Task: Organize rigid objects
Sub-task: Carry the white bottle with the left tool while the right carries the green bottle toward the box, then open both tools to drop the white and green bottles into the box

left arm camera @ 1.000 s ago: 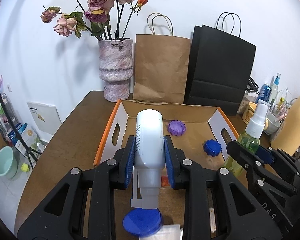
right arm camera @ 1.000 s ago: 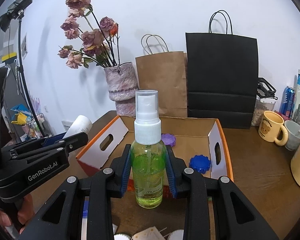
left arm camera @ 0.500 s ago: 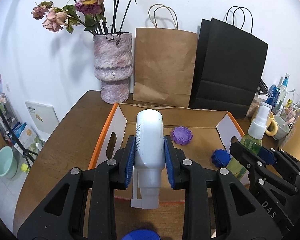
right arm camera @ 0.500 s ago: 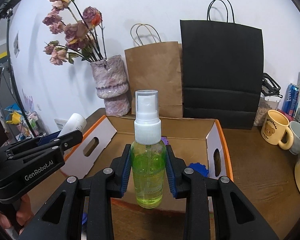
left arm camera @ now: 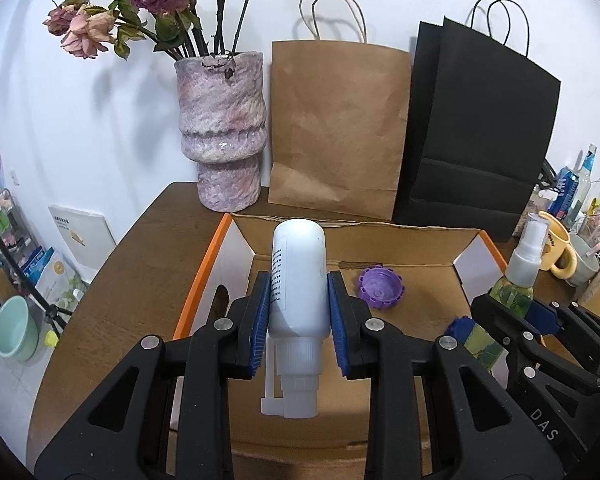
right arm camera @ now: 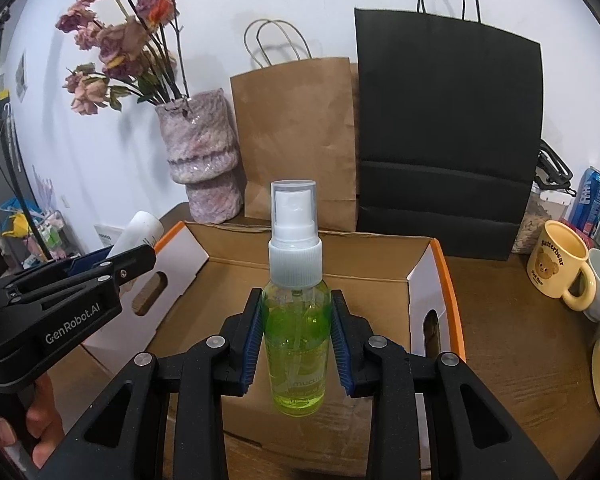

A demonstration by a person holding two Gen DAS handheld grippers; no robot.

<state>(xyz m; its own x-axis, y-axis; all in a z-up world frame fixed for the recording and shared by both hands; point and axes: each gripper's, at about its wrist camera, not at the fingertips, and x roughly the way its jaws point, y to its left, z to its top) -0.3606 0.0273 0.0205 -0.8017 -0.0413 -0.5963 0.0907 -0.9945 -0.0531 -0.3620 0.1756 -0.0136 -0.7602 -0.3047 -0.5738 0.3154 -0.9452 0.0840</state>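
Left wrist | left hand-held gripper clamps white bottle | blue cap half-hidden

Black grippers (blue pads)

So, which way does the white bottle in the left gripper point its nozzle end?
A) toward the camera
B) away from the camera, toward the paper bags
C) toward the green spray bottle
A: the white bottle, clamped in the left gripper, has its nozzle nearest the camera and its rounded base toward the cardboard box.
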